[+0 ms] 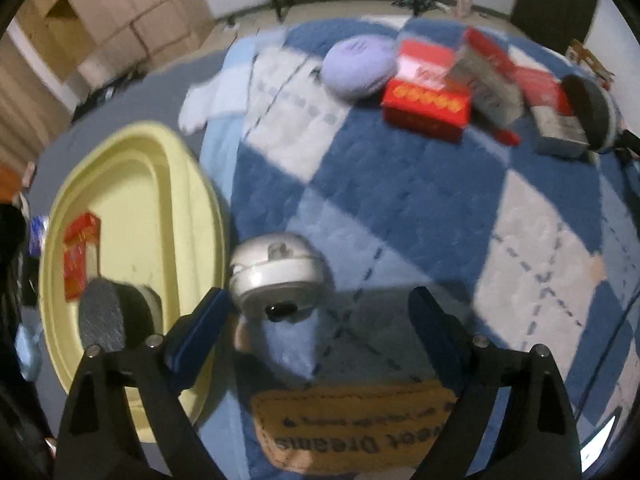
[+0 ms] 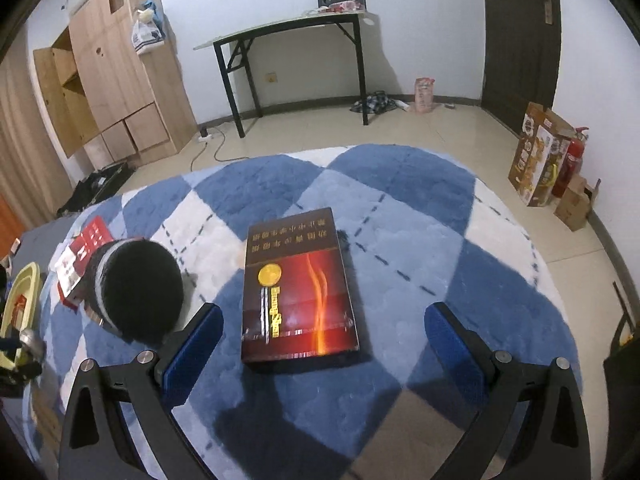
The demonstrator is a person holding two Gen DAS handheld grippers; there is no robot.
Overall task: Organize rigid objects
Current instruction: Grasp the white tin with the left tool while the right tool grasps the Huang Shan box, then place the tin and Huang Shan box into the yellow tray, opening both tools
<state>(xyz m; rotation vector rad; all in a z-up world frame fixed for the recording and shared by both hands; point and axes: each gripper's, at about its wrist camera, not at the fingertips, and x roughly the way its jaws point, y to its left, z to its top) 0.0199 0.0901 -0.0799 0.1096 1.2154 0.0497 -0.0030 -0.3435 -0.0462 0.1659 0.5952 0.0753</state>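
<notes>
A silver case (image 1: 276, 270) is being flanked, untouched, by the spread left gripper (image 1: 318, 312) beside the tray (image 1: 192, 184); the right gripper (image 2: 322, 326) is being held apart.

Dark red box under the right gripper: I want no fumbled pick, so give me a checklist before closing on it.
1. Right gripper jaws apart: ok.
2. Dark red box lying flat on the blanket: ok.
3. Box lies between the fingers: ok.
4. Pads touching the box: not ok, gaps on both sides.
5. Black round case clear of the left finger: cannot tell.
6. Yellow tray has free room: ok.
</notes>
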